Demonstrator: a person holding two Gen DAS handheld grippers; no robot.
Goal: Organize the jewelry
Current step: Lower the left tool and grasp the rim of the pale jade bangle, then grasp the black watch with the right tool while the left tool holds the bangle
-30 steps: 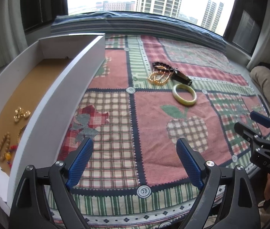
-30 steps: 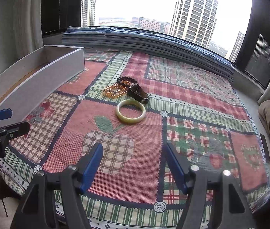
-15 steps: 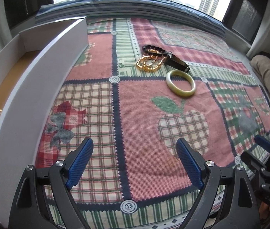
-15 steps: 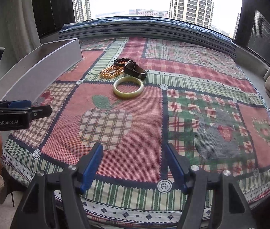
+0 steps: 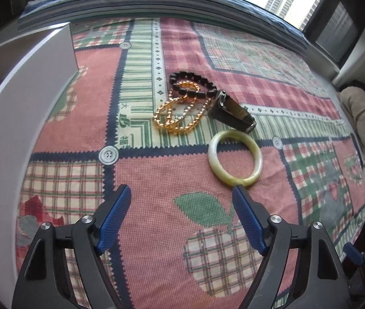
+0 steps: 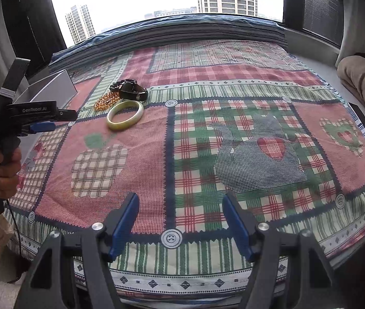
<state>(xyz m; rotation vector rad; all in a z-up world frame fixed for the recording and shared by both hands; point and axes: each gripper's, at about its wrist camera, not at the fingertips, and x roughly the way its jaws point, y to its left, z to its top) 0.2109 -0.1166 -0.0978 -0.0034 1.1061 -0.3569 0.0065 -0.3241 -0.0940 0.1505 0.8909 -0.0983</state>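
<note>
— Fingers on your left gripper (image 5: 181,202) are spread wide, empty, now close up to the jade bangle (image 5: 235,160); a second ago they hung by the white box (image 5: 25,118).

— And my right gripper (image 6: 180,209)?

— Spread too, holding nothing, well back from the bangle. Gold chain (image 5: 180,113), black beads (image 5: 192,86) and watch (image 5: 231,114) lie just beyond the bangle, all unsorted; I'd judge the bangle goes next.

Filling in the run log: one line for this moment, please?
phase: approach | left gripper: open, near jade bangle | right gripper: open, idle | bead bracelets: on quilt
</note>
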